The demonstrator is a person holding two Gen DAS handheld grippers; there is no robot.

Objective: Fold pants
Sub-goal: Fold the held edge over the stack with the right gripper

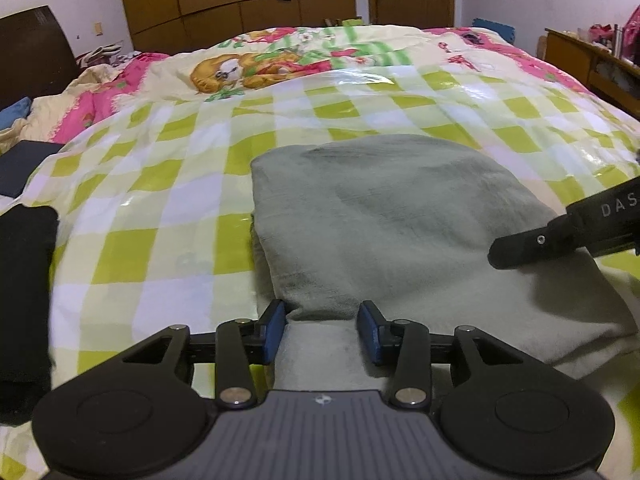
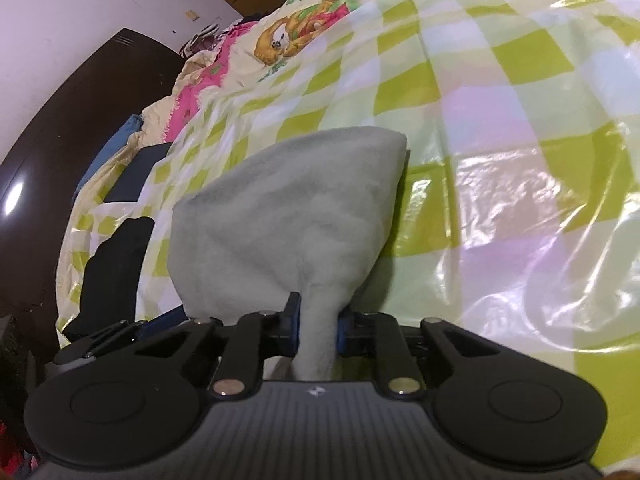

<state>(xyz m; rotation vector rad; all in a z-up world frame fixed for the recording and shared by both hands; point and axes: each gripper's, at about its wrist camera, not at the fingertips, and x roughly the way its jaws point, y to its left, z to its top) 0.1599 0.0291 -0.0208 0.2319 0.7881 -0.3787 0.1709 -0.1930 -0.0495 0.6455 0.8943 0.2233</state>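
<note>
Left wrist view shows the soft grey-green fleece pants (image 1: 384,216) lying on the bed, on top of a shiny green-and-white checked plastic sheet (image 1: 168,184). The pants are already folded into a thick, squarish pile. The left gripper (image 1: 322,330) sits at the near edge of that pile. Its two blue pads (image 1: 275,332) stand apart, with a bit of grey cloth between them, but they do not seem to press on it. So this gripper is partly open and holds nothing tight.

Right wrist view shows the right gripper (image 2: 317,330) pinching a bunch of the same grey cloth. Its jaws are closed narrow on the fabric, and the cloth rises up in front of the camera like a little tent. In the left view, this gripper's black finger (image 1: 532,242) lies across the right side of the pile.

It looks like the folding is near its end. The step in hand seems to be the last fold or a tidy-up of the pile. Next, the right gripper likely needs to lay its pinched edge down flat and let go. The left gripper could help hold the pile steady.

A dark folded cloth (image 1: 24,300) lies to the left, well apart from the pants.
</note>
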